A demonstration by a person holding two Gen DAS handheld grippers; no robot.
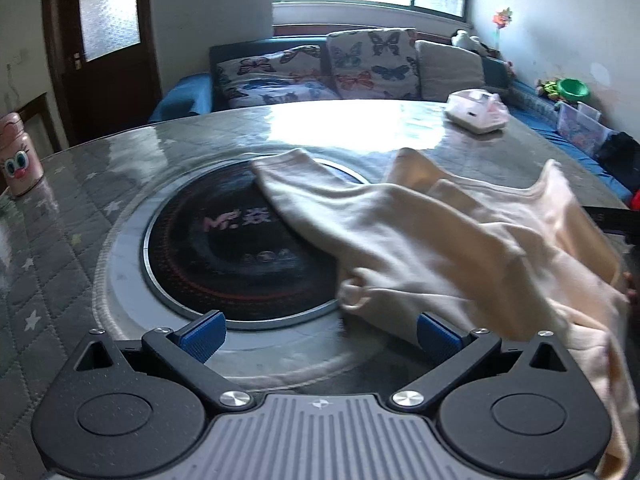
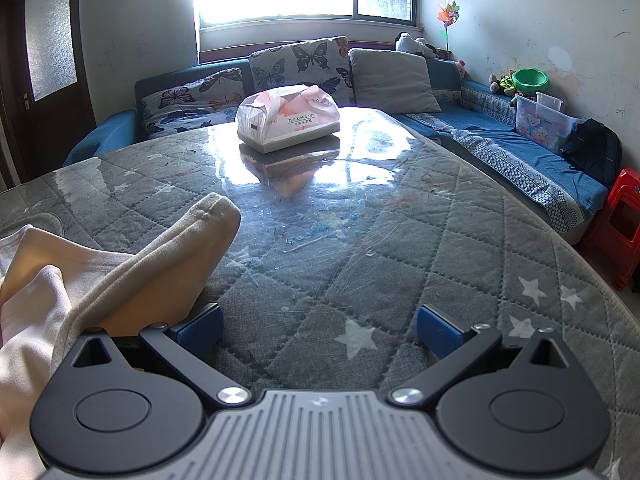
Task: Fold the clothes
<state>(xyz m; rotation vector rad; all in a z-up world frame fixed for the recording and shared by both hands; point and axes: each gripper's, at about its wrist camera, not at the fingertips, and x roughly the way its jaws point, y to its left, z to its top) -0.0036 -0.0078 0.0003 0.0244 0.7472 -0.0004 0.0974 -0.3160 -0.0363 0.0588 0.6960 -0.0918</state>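
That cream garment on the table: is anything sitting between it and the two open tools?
Nothing visible blocks either. The cream garment lies just ahead and right of the left tool, and beside the right tool on its left. The tissue pack sits far off.

Soft matt cream cloth garment (image 1: pixel 420 232) lies on a glossy clear-covered quilted desk (image 2: pixel 360 240) (scratched, reflective).
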